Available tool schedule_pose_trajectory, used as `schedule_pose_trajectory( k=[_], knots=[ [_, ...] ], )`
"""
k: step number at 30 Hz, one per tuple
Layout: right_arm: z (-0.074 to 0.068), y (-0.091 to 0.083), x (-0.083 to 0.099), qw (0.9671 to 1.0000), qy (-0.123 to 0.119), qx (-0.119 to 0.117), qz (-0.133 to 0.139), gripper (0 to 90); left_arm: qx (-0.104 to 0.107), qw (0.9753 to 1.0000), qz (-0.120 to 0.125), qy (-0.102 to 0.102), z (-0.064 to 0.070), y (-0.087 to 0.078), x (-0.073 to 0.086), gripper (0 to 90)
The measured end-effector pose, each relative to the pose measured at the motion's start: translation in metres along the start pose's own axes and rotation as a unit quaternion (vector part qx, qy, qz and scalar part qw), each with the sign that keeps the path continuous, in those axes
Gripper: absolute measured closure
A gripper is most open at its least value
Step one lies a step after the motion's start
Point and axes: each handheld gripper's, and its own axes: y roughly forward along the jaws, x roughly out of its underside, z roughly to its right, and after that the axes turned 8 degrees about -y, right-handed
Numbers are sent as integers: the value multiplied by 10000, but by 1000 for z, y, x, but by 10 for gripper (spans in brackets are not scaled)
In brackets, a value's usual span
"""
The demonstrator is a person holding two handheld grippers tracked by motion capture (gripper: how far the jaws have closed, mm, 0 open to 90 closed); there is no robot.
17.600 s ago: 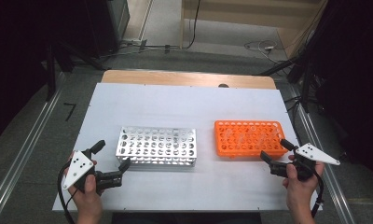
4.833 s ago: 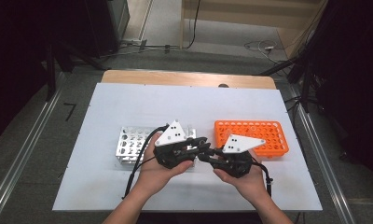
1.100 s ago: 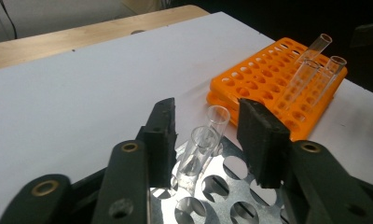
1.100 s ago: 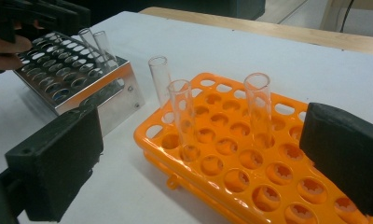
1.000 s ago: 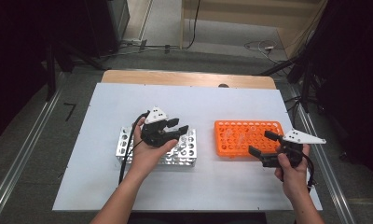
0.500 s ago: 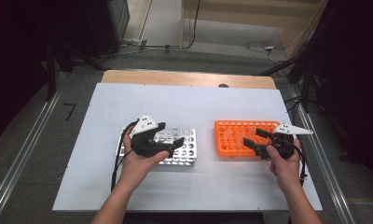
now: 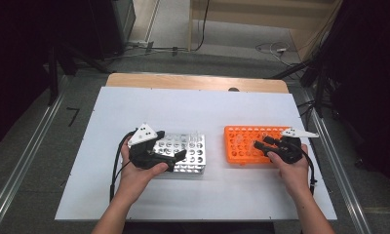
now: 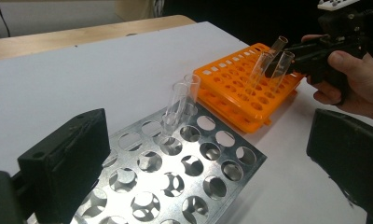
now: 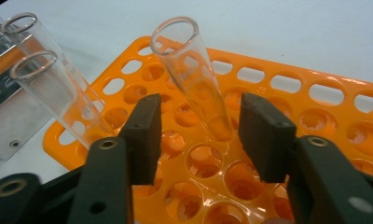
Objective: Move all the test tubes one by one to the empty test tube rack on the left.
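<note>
Right gripper (image 9: pixel 198 135) jaws spread, a tube (image 9: pixel 194 79) standing between them in the orange rack (image 9: pixel 315 116), ungripped. Left gripper (image 8: pixel 208 172) jaws spread over the metal rack (image 8: pixel 175 182), two tubes (image 8: pixel 180 105) ahead, faint in the high view.

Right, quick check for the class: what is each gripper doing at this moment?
Left gripper: open, holding nothing, over the metal rack.
Right gripper: open, jaws either side of a glass tube in the orange rack, not gripping.

Your left gripper (image 8: pixel 212 172) hangs with jaws wide apart over the metal rack (image 8: pixel 184 182), where two glass tubes (image 8: pixel 179 105) lean. Beyond, your right gripper (image 8: pixel 287 58) meets tubes in the orange rack (image 8: pixel 231 100).
</note>
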Motion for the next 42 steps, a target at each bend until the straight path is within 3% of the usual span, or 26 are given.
schedule_pose_trajectory(
  k=[8,23,32,42],
  knots=[
    [-3,5,2,9993,-88,343,87,648,5,10000,-47,6,0,1,1,0],
    [-8,10,5,9960,-161,827,281,704,-27,9999,-115,-44,-3,2,3,0],
    [-8,10,5,9957,-123,839,363,738,-7,9999,-119,-45,-3,2,3,0],
    [-6,-7,0,9953,-65,705,666,740,28,10000,-74,-47,-2,0,2,0]
  ],
)
